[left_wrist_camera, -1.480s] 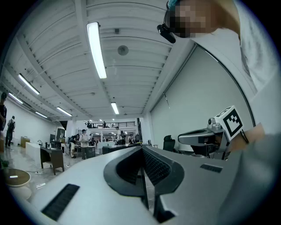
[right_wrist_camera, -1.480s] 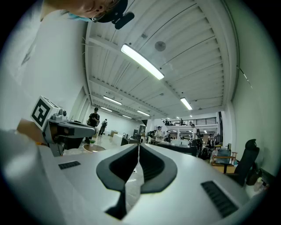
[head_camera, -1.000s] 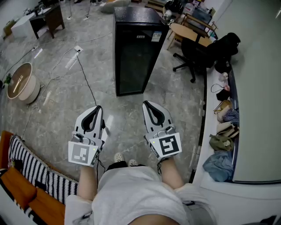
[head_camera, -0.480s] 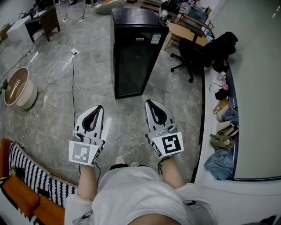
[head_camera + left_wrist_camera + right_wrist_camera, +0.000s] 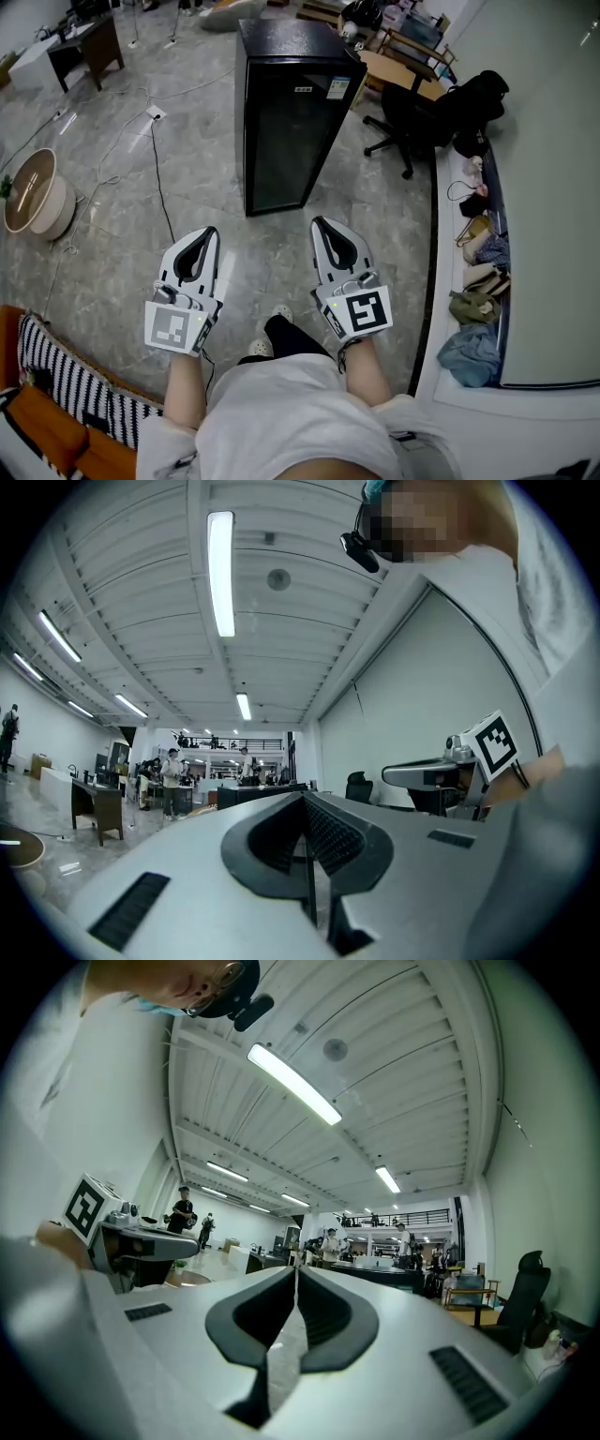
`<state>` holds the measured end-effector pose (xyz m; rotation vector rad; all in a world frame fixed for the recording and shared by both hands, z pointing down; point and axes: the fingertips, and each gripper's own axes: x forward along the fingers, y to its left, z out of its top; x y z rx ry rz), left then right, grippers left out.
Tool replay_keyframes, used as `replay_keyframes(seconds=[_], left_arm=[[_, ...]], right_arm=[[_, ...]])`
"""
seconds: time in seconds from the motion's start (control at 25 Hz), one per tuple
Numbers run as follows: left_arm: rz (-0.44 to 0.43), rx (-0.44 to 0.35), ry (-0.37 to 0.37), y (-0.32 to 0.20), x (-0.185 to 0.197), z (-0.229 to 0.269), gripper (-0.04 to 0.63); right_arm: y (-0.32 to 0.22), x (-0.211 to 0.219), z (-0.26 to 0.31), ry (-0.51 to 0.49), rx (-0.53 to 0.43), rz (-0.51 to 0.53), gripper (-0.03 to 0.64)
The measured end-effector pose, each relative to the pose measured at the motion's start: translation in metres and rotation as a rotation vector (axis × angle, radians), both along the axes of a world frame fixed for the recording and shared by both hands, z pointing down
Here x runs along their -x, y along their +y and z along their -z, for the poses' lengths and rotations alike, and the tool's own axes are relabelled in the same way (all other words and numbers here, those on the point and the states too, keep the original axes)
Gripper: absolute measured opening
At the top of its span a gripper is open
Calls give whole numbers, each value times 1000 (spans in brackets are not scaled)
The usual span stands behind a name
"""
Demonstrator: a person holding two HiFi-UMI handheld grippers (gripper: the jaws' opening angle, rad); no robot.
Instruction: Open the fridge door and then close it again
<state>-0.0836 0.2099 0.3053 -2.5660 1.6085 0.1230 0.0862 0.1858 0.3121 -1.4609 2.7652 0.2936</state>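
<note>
Looking down from the head view, I am seeing the fridge (image 5: 286, 112) standing upright ahead of both grippers, well apart from them, with its dark glass door sitting shut and flush against the cabinet. A stretch of bare grey floor (image 5: 272, 239) is lying between the gripper tips and the door's lower edge, so the way straight ahead is reading as open. The left gripper (image 5: 210, 231) is showing its jaws pressed together with nothing between them, and the right gripper (image 5: 319, 222) is likewise closed and empty; both are pointing toward the fridge, side by side and not touching. A thin black cable (image 5: 161, 178) is trailing over the floor to the left of the fridge, running toward the left gripper's side. Further left a round tub (image 5: 30, 195) is sitting on the floor, and a striped cushion (image 5: 66, 370) is lying at the lower left edge. To the right of the fridge a black office chair (image 5: 408, 117) is standing near its corner, and a long white counter (image 5: 436, 309) is curving along the wall, carrying a heap of bags and clothes (image 5: 478, 267). A small white label (image 5: 301, 90) and a sticker (image 5: 337, 87) are showing near the fridge's top front edge, but I cannot read either.
</note>
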Motion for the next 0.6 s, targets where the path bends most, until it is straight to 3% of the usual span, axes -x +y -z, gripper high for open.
replay_keyframes(seconds=[0.6], left_arm=[[33, 19, -16, -113, -6, -4, 14]], right_arm=[[-125, 5, 3, -5, -7, 67, 25]])
